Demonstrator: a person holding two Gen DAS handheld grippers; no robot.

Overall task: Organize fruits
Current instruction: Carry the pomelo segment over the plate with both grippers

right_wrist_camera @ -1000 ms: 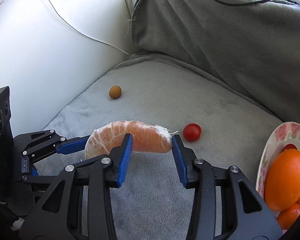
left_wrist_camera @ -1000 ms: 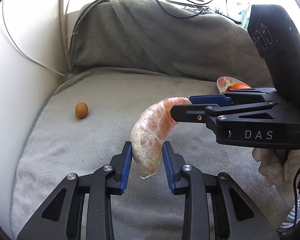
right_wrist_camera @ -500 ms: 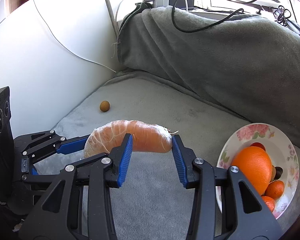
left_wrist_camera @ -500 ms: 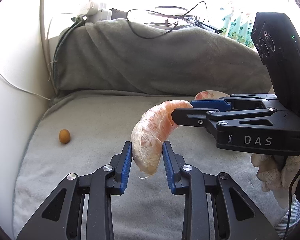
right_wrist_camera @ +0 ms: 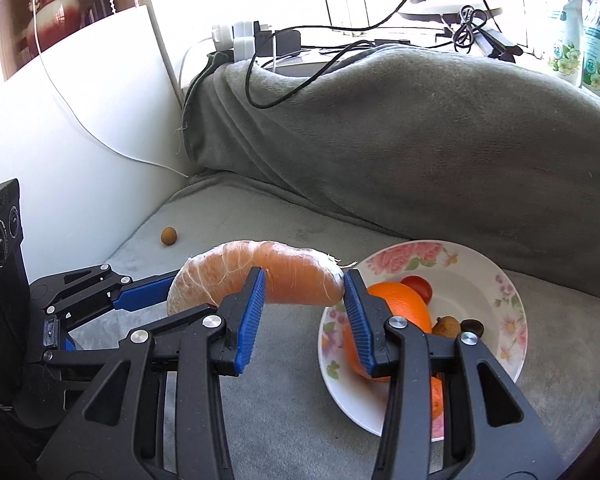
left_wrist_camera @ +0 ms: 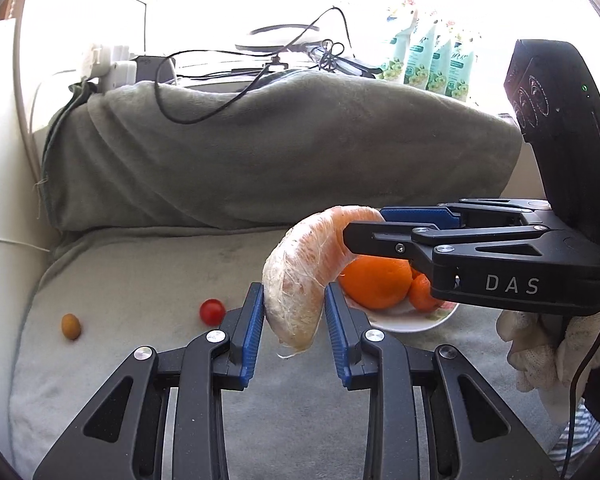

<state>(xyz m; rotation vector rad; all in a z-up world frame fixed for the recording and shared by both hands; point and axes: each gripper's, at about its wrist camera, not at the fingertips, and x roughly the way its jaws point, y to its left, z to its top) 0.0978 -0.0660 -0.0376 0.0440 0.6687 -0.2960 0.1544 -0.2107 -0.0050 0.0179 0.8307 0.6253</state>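
A large peeled citrus segment hangs in the air above the grey blanket, held at both ends. My left gripper is shut on its pale lower end. My right gripper is shut on its orange end. A floral plate lies below to the right with a big orange, a cherry tomato and small brown fruits. A loose cherry tomato and a small brown fruit lie on the blanket at left.
A blanket-covered bolster runs along the back with cables and a power strip on top. A white wall closes the left side. Bottles stand at the back right.
Both grippers have lifted the segment higher and carried it right; the plate now lies beneath and beside it, and the loose cherry tomato shows again in the left wrist view.
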